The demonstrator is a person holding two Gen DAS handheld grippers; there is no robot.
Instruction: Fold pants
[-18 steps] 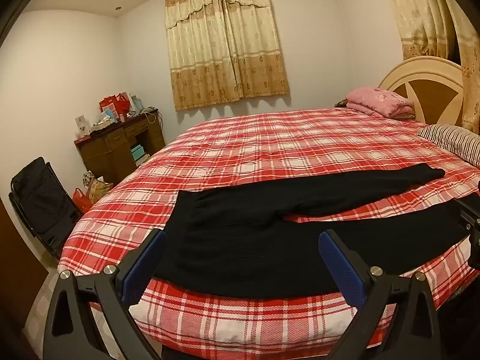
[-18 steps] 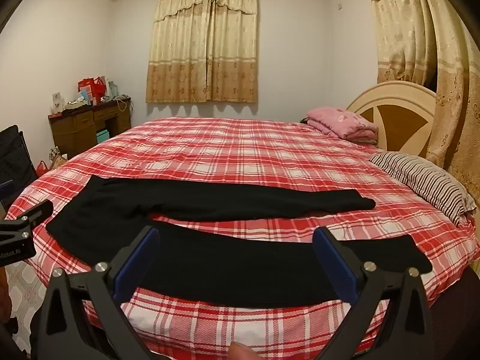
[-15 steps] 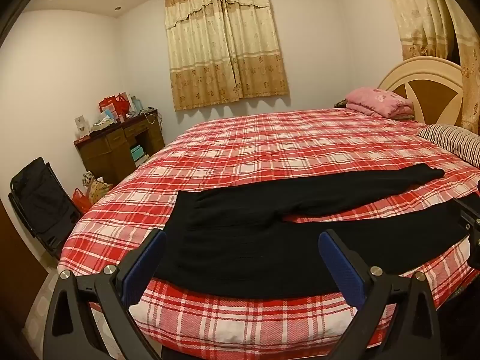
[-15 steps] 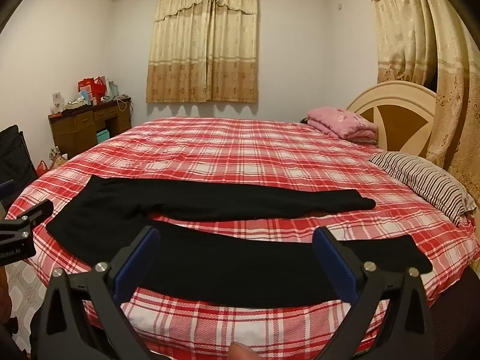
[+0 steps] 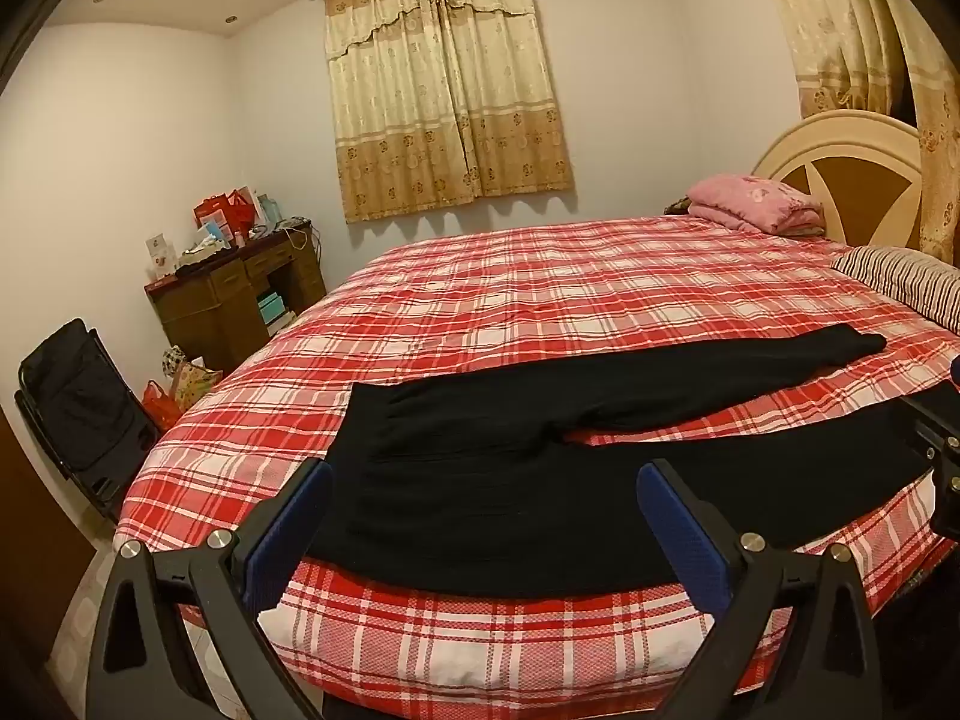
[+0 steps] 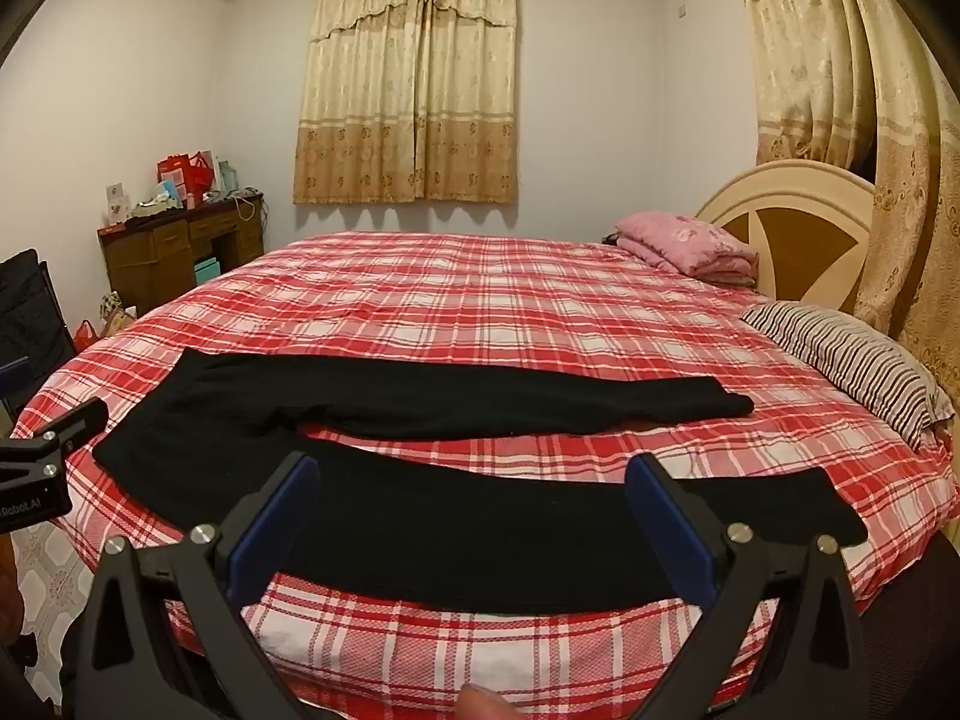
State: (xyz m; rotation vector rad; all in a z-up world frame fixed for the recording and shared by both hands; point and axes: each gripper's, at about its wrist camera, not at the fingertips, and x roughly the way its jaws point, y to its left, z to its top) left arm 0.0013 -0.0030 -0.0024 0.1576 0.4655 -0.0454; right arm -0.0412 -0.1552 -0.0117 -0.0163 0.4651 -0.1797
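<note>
Black pants lie spread flat on the near part of the bed, waist to the left, two legs running right with a gap between them. They also show in the right wrist view. My left gripper is open and empty, held short of the waist end. My right gripper is open and empty, held short of the near leg. The left gripper also shows at the left edge of the right wrist view.
The round bed has a red plaid cover. A folded pink blanket and a striped pillow lie by the headboard. A wooden desk and a black folding chair stand left of the bed.
</note>
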